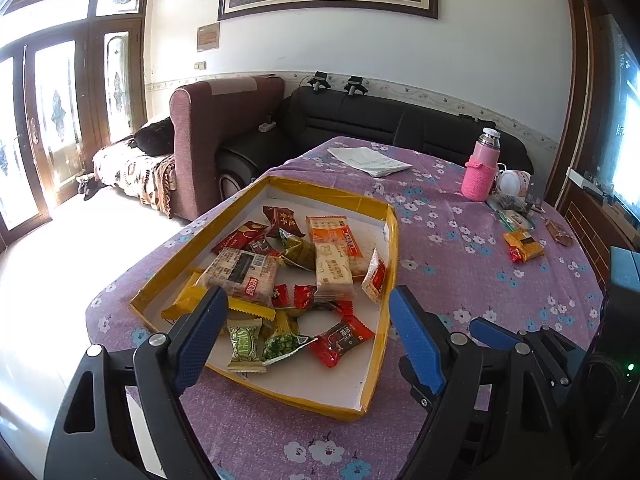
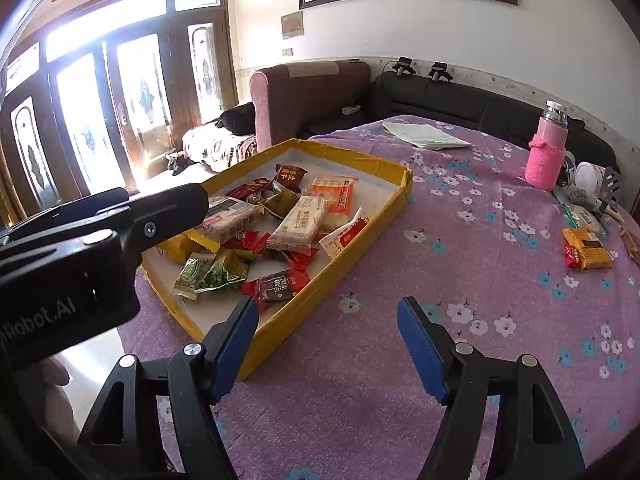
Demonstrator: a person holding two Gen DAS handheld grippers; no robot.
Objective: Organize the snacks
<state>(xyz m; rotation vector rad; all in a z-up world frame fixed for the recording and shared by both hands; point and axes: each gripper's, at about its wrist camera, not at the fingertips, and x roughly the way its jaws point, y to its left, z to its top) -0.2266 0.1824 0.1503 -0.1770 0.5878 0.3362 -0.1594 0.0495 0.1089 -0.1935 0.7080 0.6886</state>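
Both pairs of jaws stand wide apart and hold nothing. The left gripper hovers over the near end of the tray, its blue pads framing the closest snacks below without touching them. The right gripper hangs just right of the tray's near corner, over bare cloth. The bench is covered in purple flowered cloth. On it lies the shallow yellow-rimmed tray, with a heap of wrapped snacks inside: cracker packs, red candies, green pea packets. Well apart, near the far right edge, lie an orange packet with a red one touching it, and a pink bottle stands beyond.
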